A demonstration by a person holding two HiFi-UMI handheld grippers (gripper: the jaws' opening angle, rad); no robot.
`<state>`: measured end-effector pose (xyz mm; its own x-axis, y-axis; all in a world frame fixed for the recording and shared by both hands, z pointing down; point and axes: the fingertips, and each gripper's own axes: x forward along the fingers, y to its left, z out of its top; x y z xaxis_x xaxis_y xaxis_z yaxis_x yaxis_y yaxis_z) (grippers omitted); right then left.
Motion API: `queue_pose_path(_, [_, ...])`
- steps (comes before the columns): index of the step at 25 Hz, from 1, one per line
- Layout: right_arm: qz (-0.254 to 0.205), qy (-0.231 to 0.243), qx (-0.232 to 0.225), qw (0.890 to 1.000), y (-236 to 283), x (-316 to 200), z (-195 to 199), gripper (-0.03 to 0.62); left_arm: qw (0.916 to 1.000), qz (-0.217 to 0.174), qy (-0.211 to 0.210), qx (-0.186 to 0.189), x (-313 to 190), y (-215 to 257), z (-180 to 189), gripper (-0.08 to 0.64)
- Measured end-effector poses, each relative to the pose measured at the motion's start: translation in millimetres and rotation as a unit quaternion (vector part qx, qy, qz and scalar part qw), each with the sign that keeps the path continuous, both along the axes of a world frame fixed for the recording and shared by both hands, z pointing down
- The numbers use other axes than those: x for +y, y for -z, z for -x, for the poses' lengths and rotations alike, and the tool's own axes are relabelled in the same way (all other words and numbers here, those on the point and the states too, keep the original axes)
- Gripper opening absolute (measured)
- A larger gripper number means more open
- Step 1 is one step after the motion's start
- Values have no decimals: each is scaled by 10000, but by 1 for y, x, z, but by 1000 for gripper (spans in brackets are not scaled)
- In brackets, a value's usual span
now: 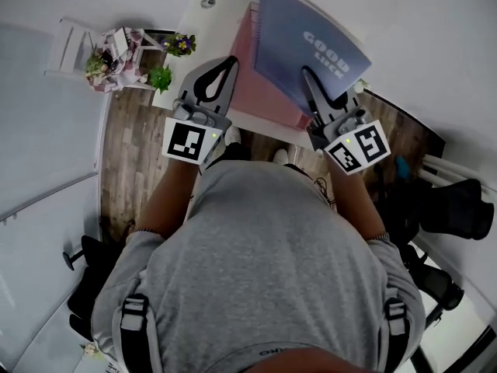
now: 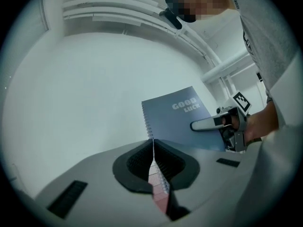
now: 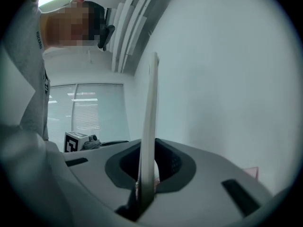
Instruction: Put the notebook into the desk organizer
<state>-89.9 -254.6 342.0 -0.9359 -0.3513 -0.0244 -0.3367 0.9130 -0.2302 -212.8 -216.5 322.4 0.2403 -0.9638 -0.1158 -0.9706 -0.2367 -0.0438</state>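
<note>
We have the right gripper (image 3: 147, 174) pressed together on the blue notebook (image 3: 151, 117). In its own view the cover runs edge-on straight up from between the jaws. In the head view this gripper (image 1: 308, 74) pinches the lower edge of the notebook (image 1: 311, 45), whose cover reads "GOOD LUCK" and stands tilted above the near edge of the white desk (image 1: 210, 22).

Our left gripper (image 2: 152, 162) is also closed, pinching a pink spiral-bound part (image 2: 158, 188). Its wire binding lines up with the spiral edge of the blue notebook (image 2: 177, 119). We cannot tell whether the two are one book. From above, the pink spiral-bound part (image 1: 260, 92) lies just under the blue cover, with the left gripper (image 1: 225, 64) at its left edge.

Further out, potted flowers (image 1: 178, 43) stand to the left, over a wooden floor (image 1: 124, 146).
</note>
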Motion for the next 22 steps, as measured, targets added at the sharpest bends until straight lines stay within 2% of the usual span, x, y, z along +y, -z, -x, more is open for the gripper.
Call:
queue_pose_path(7, [421,-325,147,9985,-14,-6,-4,40,9986,-62,-526,7,-14,0,-4,25])
queue_pose_path(11, [997,-335,-17,9944,-23,-6,-5,40,9969,-61,-781,12,-18,-1,-6,25])
queue_pose_path(16, [2110,-341,-499,9756,-38,-9,-6,41,9945,-54,-1045,21,-22,-3,-6,25])
queue_pose_path(22, [2829,-406,-740,9554,-55,-14,-9,43,9921,11,-1253,57,-26,-7,-4,25])
